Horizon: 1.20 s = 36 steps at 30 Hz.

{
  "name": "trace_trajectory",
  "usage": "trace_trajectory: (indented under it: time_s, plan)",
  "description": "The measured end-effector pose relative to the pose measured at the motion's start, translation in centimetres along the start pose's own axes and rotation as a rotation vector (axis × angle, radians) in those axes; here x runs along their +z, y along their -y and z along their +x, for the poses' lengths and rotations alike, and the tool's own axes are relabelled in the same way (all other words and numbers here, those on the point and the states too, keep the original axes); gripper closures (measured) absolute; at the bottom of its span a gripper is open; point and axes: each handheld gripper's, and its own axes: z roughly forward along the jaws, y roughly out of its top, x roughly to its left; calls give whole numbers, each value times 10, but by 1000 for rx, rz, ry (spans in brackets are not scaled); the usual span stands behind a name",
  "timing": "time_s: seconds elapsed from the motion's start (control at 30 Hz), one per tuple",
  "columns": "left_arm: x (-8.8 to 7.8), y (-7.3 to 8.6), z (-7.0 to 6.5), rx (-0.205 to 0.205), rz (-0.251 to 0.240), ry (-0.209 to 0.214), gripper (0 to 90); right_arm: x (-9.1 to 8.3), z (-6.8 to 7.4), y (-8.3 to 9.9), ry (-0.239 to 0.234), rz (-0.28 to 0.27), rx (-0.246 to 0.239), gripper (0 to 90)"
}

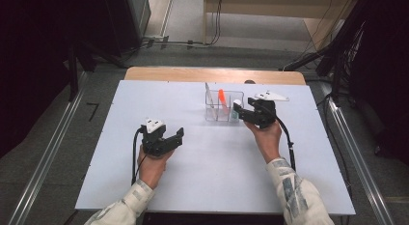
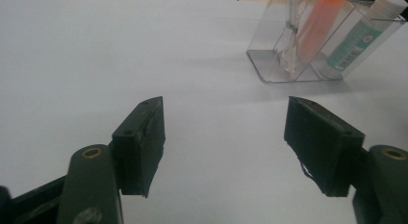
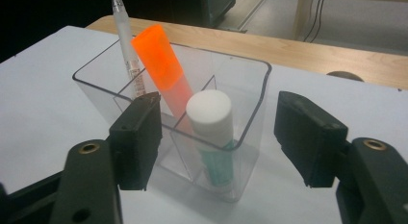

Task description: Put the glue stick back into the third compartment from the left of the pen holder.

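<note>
– What stands between the right gripper's (image 3: 219, 137) black jaws?
– A clear plastic organizer (image 3: 250, 113) with compartments, on the white worktop (image 3: 38, 108). The jaws are spread wide on either side of it, pressing on nothing.
– And inside?
– A glue stick (image 3: 211, 132) with a white cap, upright in the nearest compartment. Behind it an orange highlighter (image 3: 161, 70) leans, and a clear pen (image 3: 125, 46) stands at the far left.
– Beyond that?
– The worktop's far wooden edge (image 3: 308, 51).

From my feed, the white tabletop (image 1: 207, 157) sits on grey floor (image 1: 43, 138); a wooden edge (image 1: 193, 74) runs behind, cables (image 1: 183, 42) trail beyond, dark stands (image 1: 337, 46) flank.
</note>
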Motion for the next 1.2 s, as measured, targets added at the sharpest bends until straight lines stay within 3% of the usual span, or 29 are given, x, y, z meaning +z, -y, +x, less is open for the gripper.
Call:
trace_trajectory:
  time_s: [0.23,0.67,0.8,1.13,1.2]
  plan:
    - [0,-2,4,-5,-5,-3,257,-6,0,6,0,37,-14,261]
    - [4,-1,6,16,20,21,148,-20,0,19,3,44,-38,261]
    - [4,0,7,25,25,12,144,-25,-1,23,-4,51,-36,261]
    - [2,-1,17,4,30,-3,102,-39,-6,30,7,56,-41,261]
    - [1,-1,18,13,28,-13,102,-40,-8,33,22,64,-62,261]
